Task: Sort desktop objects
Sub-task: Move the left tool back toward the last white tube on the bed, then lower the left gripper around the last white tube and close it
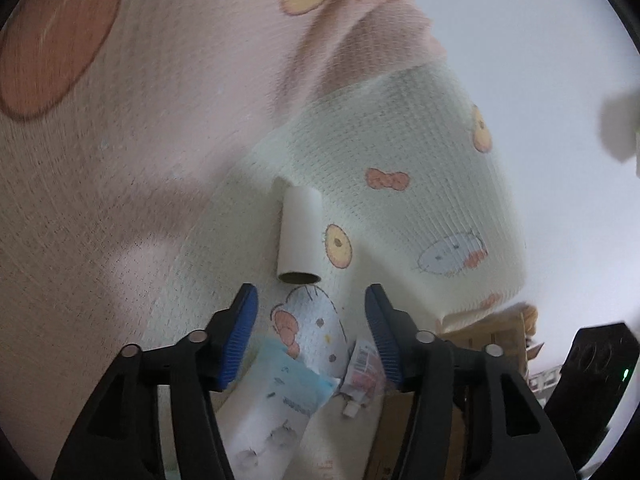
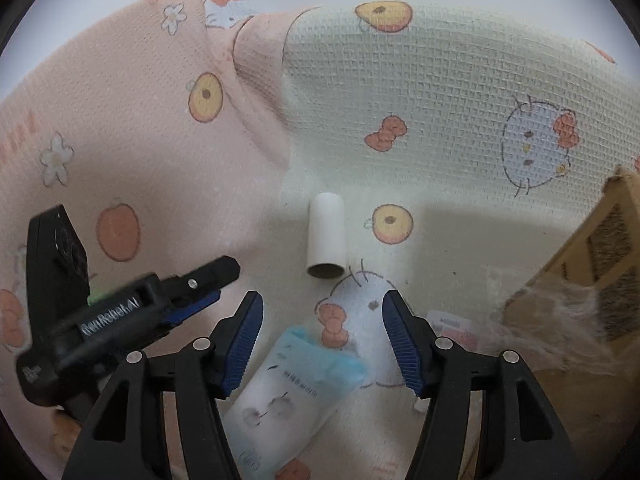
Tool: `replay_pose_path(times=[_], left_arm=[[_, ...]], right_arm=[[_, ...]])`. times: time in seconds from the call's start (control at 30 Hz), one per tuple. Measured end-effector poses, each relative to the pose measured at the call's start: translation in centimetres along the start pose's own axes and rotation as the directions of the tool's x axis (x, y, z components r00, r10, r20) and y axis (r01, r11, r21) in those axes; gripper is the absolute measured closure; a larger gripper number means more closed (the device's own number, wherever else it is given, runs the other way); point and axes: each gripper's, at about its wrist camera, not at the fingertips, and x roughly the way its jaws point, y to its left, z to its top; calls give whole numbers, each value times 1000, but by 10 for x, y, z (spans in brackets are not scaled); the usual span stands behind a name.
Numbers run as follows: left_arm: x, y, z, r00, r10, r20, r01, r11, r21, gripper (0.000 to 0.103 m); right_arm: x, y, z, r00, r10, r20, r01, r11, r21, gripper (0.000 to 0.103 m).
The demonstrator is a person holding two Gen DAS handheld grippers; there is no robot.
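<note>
1. Both tongs, left [image 1: 310,336] and right [image 2: 322,340], gape empty above the pouch [image 2: 288,392]
2. The tube [image 2: 326,236], beyond the pouch, may roll if nudged
3. The tongs could collide

You're working over a waffle-textured cloth [image 2: 440,92], matt and soft, pink on the left and cream on the right. The white tube [image 2: 326,236] looks like smooth matt cardboard, and the near pouch [image 2: 296,384] like slightly glossy plastic film. Your gripper pads [image 2: 244,344] are ribbed blue rubber on matt black plastic, and the far-right crate [image 2: 600,248] looks like rough bare wood.
</note>
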Motion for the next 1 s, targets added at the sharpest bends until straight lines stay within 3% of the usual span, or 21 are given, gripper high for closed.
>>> replay_pose_path(times=[0.33,0.5,0.6,0.7,0.83,1.0], left_arm=[[28,8,17,997,51,-53,-49,997,53,41],[44,21,35,995,-27,-92,24,999,-33,41],[54,21,42,996,7,-94,-8,1000,-19,41],[68,21,46,993,-13,-121,10,1000,-27,41],[90,19,48,982,-20,-186,11,999,-51,41],[110,8,46,977,3,-214,-10,999,-30,41]], right_arm=[[42,3,3,992,8,125,-5,1000,-23,44],[66,-4,4,992,63,105,-65,998,16,44],[77,-12,3,991,83,104,-91,993,71,44],[90,-18,5,995,65,76,-73,992,106,44],[100,-21,8,998,38,44,-41,995,87,44],[108,-28,7,999,31,36,-34,995,91,44]])
